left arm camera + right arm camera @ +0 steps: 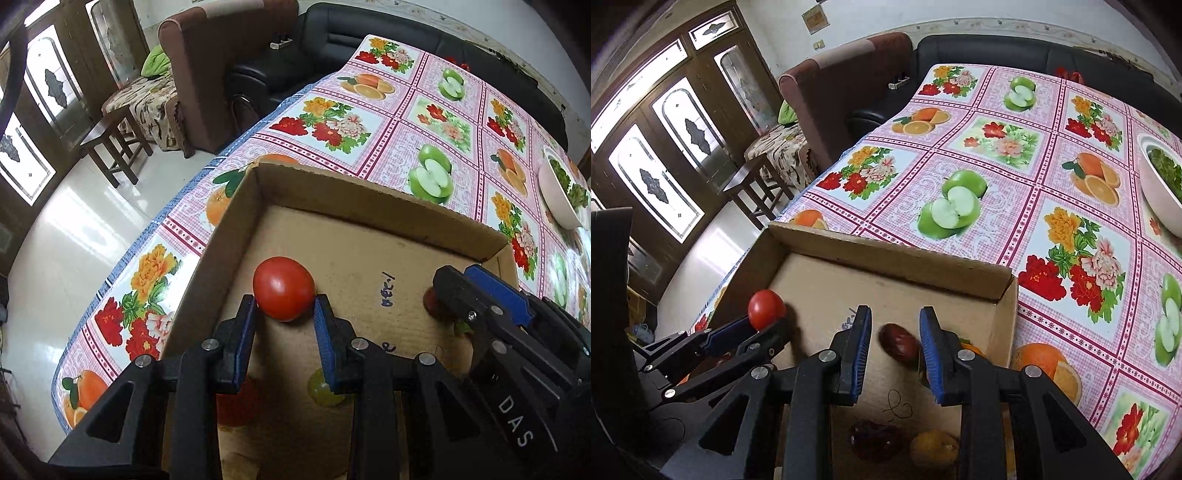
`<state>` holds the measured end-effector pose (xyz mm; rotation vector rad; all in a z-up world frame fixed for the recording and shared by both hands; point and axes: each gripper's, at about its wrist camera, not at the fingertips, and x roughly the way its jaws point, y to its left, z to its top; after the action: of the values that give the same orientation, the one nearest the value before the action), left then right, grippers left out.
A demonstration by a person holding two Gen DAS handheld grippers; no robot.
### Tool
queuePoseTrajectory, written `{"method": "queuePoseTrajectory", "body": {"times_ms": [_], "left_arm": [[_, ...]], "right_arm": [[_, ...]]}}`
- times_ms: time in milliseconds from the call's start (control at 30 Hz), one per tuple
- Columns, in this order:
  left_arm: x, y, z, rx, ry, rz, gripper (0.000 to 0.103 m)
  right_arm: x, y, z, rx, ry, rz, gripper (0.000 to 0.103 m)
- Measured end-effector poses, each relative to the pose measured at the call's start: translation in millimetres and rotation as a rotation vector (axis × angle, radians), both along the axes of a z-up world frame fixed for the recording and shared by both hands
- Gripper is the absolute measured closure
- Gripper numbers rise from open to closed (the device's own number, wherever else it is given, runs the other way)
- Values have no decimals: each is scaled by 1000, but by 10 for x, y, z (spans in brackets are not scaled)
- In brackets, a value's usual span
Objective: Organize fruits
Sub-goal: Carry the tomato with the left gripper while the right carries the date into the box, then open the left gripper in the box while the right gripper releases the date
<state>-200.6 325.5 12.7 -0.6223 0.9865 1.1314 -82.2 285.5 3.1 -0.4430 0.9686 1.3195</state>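
Brown corrugated cardboard box (388, 206) on your fruit-print tablecloth (1015, 177) already holds several fruits. Your left gripper (285, 306) pinches a smooth round red tomato (283, 288) inside it; your right gripper (895, 338) brackets a dark glossy oval date (899, 341), fingers narrow, apparently not gripping. Sorting looks part-done.

Box (1006, 286) on table (1015, 177), tomato (283, 288) and date (898, 341) inside, bowl (1158, 199) behind
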Motion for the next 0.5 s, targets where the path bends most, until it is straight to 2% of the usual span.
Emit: {"method": "queuePoseTrajectory", "body": {"times_ms": [133, 233, 500], "left_arm": [[7, 8, -7, -14, 4, -2, 72], [12, 13, -4, -27, 3, -7, 63], [-71, -125, 129, -6, -41, -16, 62]], "right_arm": [[-5, -3, 4, 0, 1, 4, 74], [-8, -5, 7, 3, 4, 5, 74], [-8, -130, 110, 39, 10, -4, 73]]}}
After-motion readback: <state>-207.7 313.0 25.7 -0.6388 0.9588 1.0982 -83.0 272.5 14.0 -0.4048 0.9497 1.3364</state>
